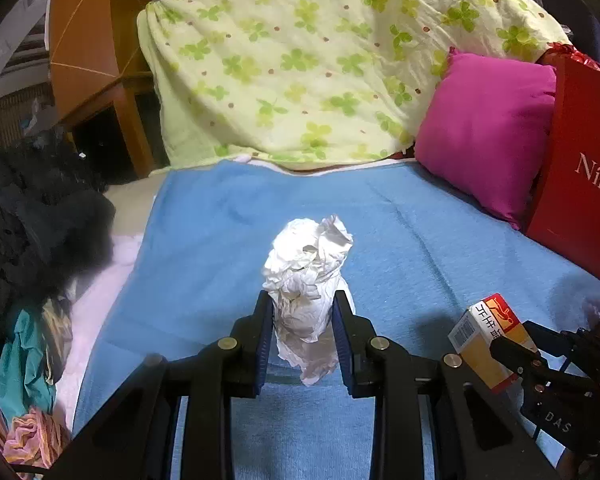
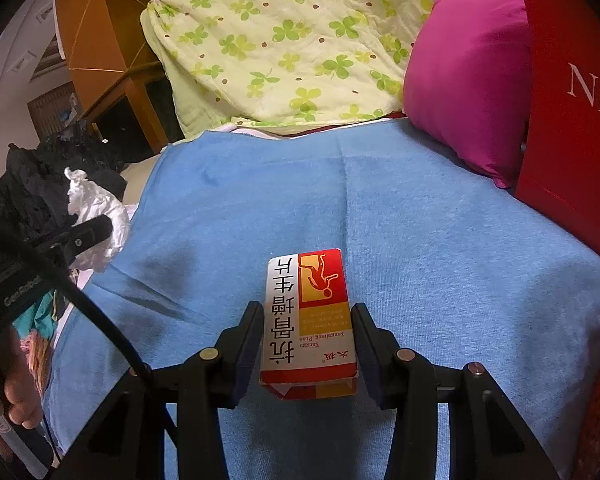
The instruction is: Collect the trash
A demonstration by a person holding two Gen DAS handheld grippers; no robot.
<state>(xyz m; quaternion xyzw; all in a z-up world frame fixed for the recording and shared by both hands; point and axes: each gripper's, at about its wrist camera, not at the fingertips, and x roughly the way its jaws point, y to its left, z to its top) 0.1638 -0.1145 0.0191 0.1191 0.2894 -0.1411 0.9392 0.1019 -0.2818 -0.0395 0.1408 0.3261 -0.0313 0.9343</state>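
**Tissue and box held above the blue towel**

A blue towel (image 1: 400, 240) was spread flat over the bed, and everything else was placed against it. A clover-print quilt (image 1: 320, 60) was heaped along the towel's far edge. A red bag (image 1: 580, 168) with white lettering was stood at the towel's right edge, and a pink pillow (image 1: 484, 132) was leaned against that bag, resting on the towel's far right corner. Dark clothes (image 1: 40, 216) were piled off the towel's left edge, with brighter garments nearer the camera.

The left gripper (image 1: 302, 300) was seen partly closed, its blue-padded fingers (image 1: 265, 340) pressed on both sides of a crumpled white tissue (image 1: 312, 280). The tissue was held upright above the towel's middle, its top projecting past the fingertips and its tail hanging below them.

The right gripper (image 2: 307, 312) was likewise partly closed, clamped on the long sides of a red, yellow and white box (image 2: 308, 320). The box was held clear of the towel's near part, its printed face turned up. In the left wrist view the same box was seen to the right of the tissue, well apart from it.
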